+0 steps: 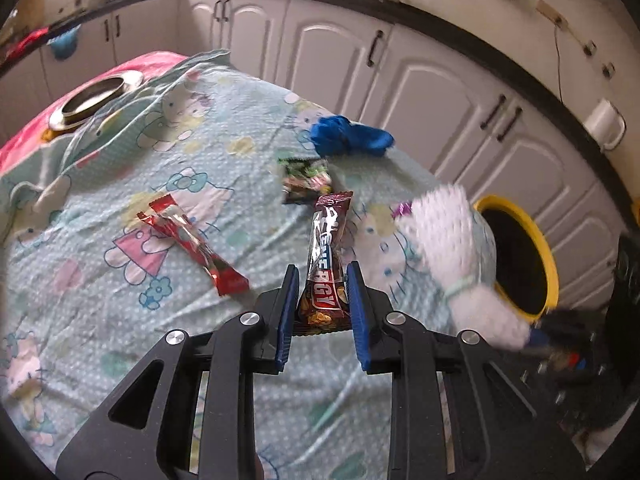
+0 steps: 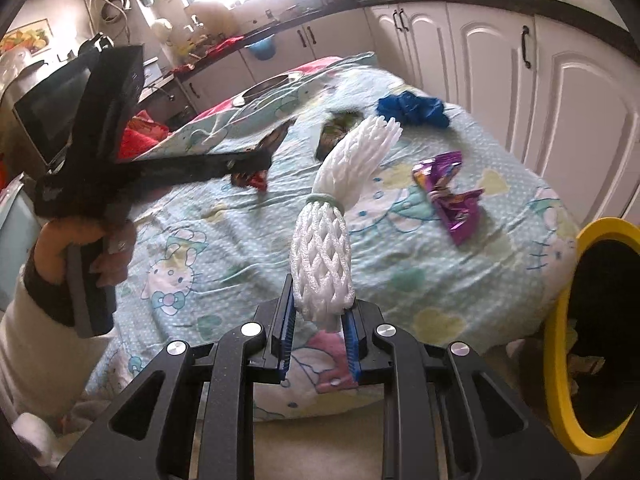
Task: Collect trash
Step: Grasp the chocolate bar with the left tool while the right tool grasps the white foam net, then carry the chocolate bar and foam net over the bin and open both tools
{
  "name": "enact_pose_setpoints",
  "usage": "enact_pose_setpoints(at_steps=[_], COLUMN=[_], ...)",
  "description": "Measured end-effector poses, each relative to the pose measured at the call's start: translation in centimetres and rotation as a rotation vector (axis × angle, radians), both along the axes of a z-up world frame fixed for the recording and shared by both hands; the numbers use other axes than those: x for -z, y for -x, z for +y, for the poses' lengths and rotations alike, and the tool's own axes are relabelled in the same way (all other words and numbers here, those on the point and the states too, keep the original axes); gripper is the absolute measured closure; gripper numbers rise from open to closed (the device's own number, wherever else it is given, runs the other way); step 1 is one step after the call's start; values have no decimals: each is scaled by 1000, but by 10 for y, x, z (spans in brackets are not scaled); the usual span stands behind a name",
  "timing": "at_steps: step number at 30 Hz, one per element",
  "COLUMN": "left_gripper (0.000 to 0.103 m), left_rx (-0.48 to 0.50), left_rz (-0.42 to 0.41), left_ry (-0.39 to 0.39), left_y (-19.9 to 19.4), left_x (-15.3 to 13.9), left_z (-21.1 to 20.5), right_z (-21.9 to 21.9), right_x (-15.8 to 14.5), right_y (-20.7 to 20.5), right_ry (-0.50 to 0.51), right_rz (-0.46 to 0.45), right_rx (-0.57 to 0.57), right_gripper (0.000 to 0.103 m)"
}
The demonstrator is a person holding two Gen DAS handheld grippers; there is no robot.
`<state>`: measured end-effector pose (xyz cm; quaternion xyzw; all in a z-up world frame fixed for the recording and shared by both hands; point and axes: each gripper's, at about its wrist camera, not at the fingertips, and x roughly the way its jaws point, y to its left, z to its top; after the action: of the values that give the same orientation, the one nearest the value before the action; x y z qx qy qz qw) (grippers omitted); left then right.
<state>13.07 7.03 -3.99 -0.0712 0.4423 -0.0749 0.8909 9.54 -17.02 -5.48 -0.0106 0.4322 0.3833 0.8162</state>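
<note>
Cartoon-print sheeted table (image 1: pixel 200 152), wrappers (image 1: pixel 192 244), blue cloth (image 1: pixel 348 140)

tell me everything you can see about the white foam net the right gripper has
The foam net is a white mesh sleeve of soft-looking foam, woven in diamond-shaped cells. A pale green band cinches it near the middle: below it the net bulges, above it the strands flare and bend right. The right gripper pinches its lower end between blue-padded jaws, holding it roughly upright above the bedsheet. Nothing else seems to touch it.
</note>
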Motion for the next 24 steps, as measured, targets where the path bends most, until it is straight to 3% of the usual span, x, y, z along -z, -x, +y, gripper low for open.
enact_pose_setpoints(at_steps=[24], left_gripper=[85], left_rx=[131], left_rz=[-134], left_ry=[66], left_y=[-4], left_x=[-39], left_z=[-89], right_z=[-103], right_x=[-38], right_y=[-7], right_ry=[-40], right_rz=[-125], right_rx=[234], right_gripper=[82])
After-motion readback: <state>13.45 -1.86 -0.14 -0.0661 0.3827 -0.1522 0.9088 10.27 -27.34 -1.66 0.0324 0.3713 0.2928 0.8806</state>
